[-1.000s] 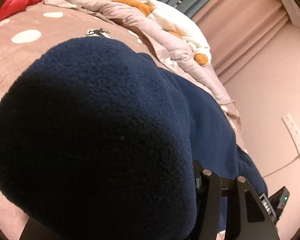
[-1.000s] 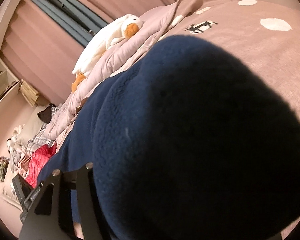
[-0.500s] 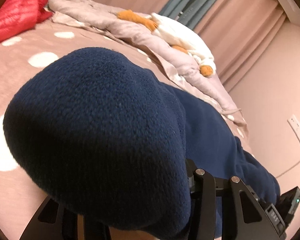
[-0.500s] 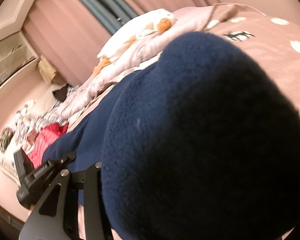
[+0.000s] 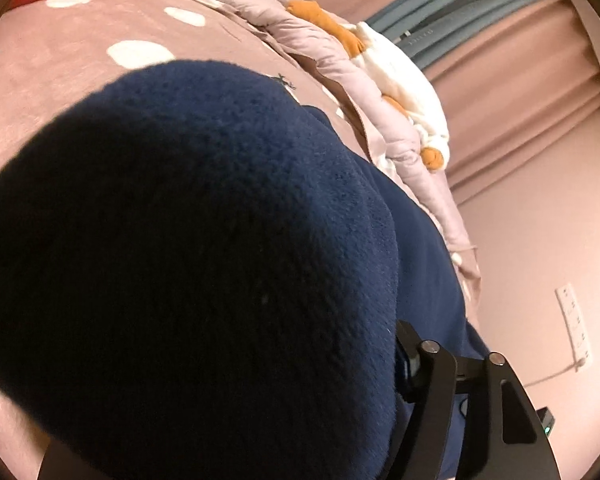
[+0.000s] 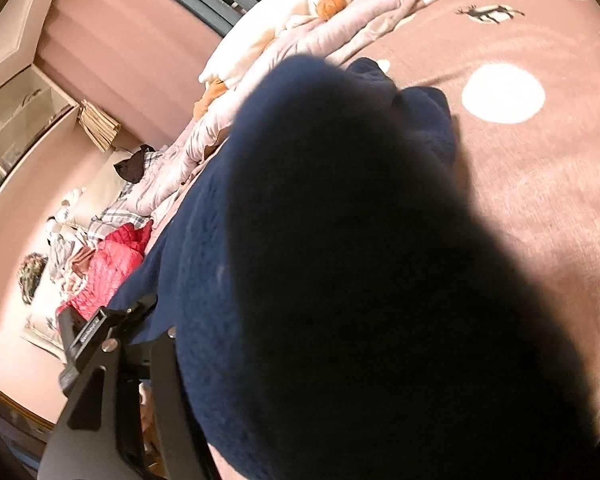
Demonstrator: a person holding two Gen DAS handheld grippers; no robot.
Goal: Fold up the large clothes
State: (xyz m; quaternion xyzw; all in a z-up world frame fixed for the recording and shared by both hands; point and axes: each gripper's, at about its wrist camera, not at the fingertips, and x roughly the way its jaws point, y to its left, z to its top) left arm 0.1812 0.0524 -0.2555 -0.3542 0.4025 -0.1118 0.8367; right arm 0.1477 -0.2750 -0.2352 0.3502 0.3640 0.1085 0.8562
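Observation:
A large navy fleece garment (image 5: 204, 264) fills most of the left wrist view, bunched over my left gripper (image 5: 260, 432), which is shut on it; only the right finger (image 5: 432, 400) shows. In the right wrist view the same navy fleece (image 6: 340, 280) drapes over my right gripper (image 6: 284, 420), which is shut on it; only the left finger (image 6: 164, 392) shows. The garment stretches between both grippers above a pink bedspread with white dots (image 5: 80, 52), which also shows in the right wrist view (image 6: 540, 184). The other gripper (image 6: 84, 332) shows at the garment's far end.
A pale quilt (image 5: 332, 52) with a white and orange plush duck (image 5: 396, 76) lies along the bed's far side by pink curtains (image 5: 512, 64). A red jacket (image 6: 108, 268) and mixed clothes (image 6: 68, 248) lie at the bed's end. A wall socket strip (image 5: 572, 320) is on the right.
Both grippers moved with the fleece still held. In the right view the garment has dropped nearer the bedspread and more of the bed shows; the left view shifted across the bed.

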